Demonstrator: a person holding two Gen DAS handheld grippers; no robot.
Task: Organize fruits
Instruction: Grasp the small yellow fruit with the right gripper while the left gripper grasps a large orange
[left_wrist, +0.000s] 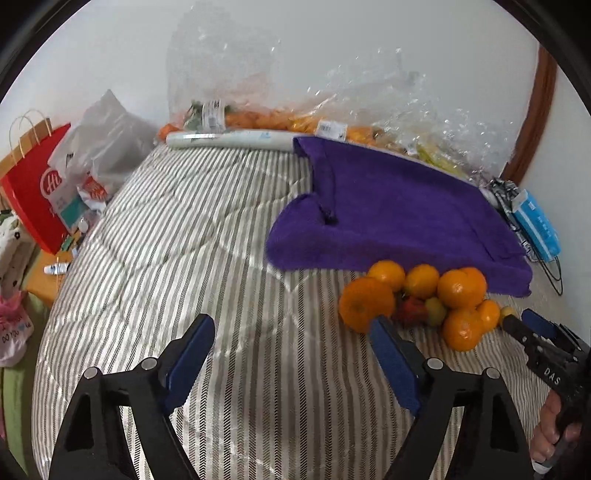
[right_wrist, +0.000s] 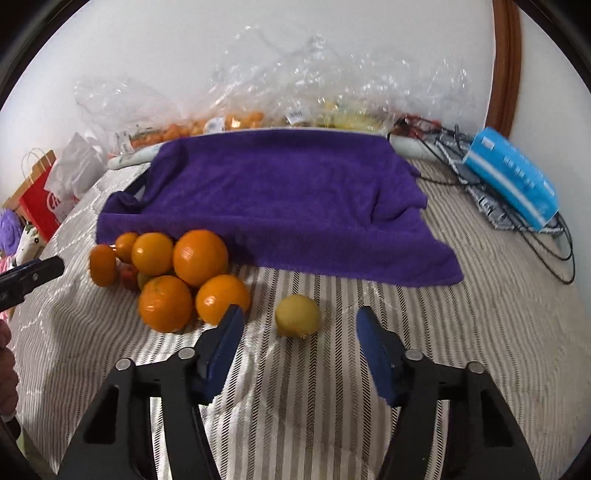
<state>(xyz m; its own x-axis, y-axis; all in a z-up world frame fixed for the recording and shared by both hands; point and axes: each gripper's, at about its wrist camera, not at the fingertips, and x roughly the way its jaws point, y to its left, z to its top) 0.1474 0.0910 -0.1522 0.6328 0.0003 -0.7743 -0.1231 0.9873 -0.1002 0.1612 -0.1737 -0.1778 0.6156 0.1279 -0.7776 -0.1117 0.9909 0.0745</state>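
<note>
A pile of several oranges (left_wrist: 424, 299) lies on the striped bed cover (left_wrist: 184, 240) in front of a purple towel (left_wrist: 388, 214), with a red fruit (left_wrist: 410, 310) and a greenish one among them. In the right wrist view the oranges (right_wrist: 177, 273) sit left, and a single yellow lemon (right_wrist: 298, 315) lies apart, just ahead of my open, empty right gripper (right_wrist: 299, 325). My left gripper (left_wrist: 291, 332) is open and empty, left of the pile; its right finger is near the nearest orange. The right gripper's tip (left_wrist: 532, 328) shows at the pile's right.
Clear plastic bags of more fruit (left_wrist: 280, 118) and a white roll (left_wrist: 229, 140) lie along the wall. A blue packet (right_wrist: 513, 177) and black cables (right_wrist: 546, 236) lie at right. A red paper bag (left_wrist: 33, 184) and clutter stand off the bed's left edge.
</note>
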